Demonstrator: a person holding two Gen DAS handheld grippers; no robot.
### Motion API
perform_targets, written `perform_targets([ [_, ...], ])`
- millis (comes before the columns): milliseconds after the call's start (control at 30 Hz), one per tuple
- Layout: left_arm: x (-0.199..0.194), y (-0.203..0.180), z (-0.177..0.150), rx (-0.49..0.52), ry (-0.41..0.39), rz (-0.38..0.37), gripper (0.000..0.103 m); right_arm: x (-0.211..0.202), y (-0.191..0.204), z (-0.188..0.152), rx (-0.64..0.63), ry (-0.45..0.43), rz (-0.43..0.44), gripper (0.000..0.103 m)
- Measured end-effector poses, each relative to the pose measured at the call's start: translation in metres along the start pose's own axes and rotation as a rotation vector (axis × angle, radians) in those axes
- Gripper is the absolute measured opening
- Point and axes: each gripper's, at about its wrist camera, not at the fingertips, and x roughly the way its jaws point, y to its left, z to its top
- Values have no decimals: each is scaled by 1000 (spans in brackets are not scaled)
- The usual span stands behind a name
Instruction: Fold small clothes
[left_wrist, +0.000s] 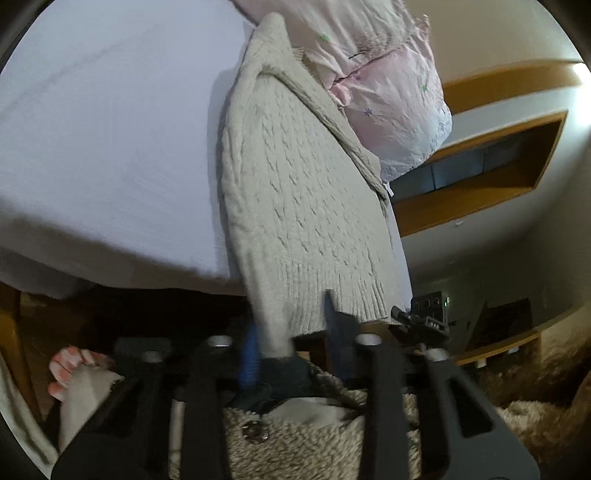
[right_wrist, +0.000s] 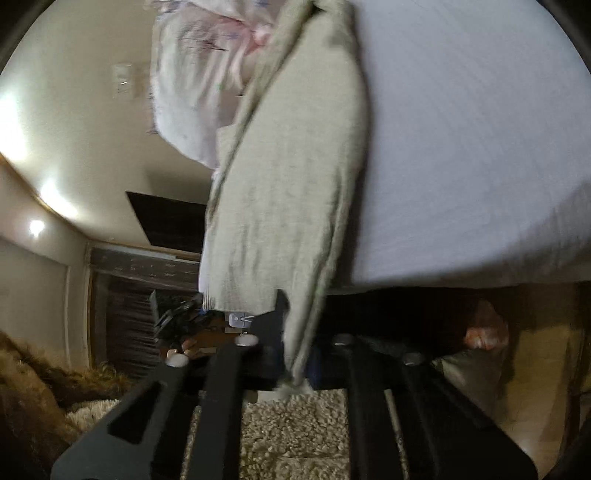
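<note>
A cream cable-knit sweater (left_wrist: 295, 192) lies stretched over the edge of a white bed sheet (left_wrist: 110, 147), its ribbed hem toward me. My left gripper (left_wrist: 284, 350) is shut on the sweater's hem corner. The same sweater (right_wrist: 288, 177) shows blurred in the right wrist view, and my right gripper (right_wrist: 295, 369) is shut on its other hem corner. A pink flowered garment (left_wrist: 391, 92) lies bunched at the sweater's far end; it also shows in the right wrist view (right_wrist: 199, 81).
The white sheet (right_wrist: 480, 147) covers the bed. Wooden shelving (left_wrist: 480, 177) stands against the wall. The other gripper (left_wrist: 424, 314) shows past the hem. A shaggy beige rug (right_wrist: 295, 435) and bare toes (left_wrist: 70, 369) are below.
</note>
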Motion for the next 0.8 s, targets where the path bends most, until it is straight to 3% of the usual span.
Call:
perform_targets([
  [67, 0, -1, 0, -25, -9, -22, 7, -7, 9, 3, -41, -24, 5, 8],
  [200, -12, -26, 19, 24, -79, -47, 7, -32, 46, 20, -170, -133, 22, 7],
  [333, -23, -64, 84, 125, -201, -38, 7, -50, 99, 80, -326, -289, 18, 7],
  [400, -21, -81, 131, 151, -309, -22, 7, -52, 119, 123, -362, -381, 16, 7],
  [467, -12, -93, 172, 153, -390, 15, 7, -48, 127, 164, -348, -460, -1, 7],
  [533, 11, -102, 216, 173, -449, 98, 7, -37, 122, 205, -313, -516, -53, 7],
  [633, 66, -100, 270, 190, -413, 243, 7, 2, 96, 258, -197, -530, -226, 8],
  [733, 102, -81, 297, 127, -302, 319, 7, 38, 61, 288, -61, -492, -481, 28],
  [767, 105, -76, 302, 109, -282, 317, 8, 41, 54, 288, -42, -499, -528, 42],
  [800, 102, -70, 302, 93, -277, 294, 10, 37, 51, 285, -39, -528, -516, 54],
])
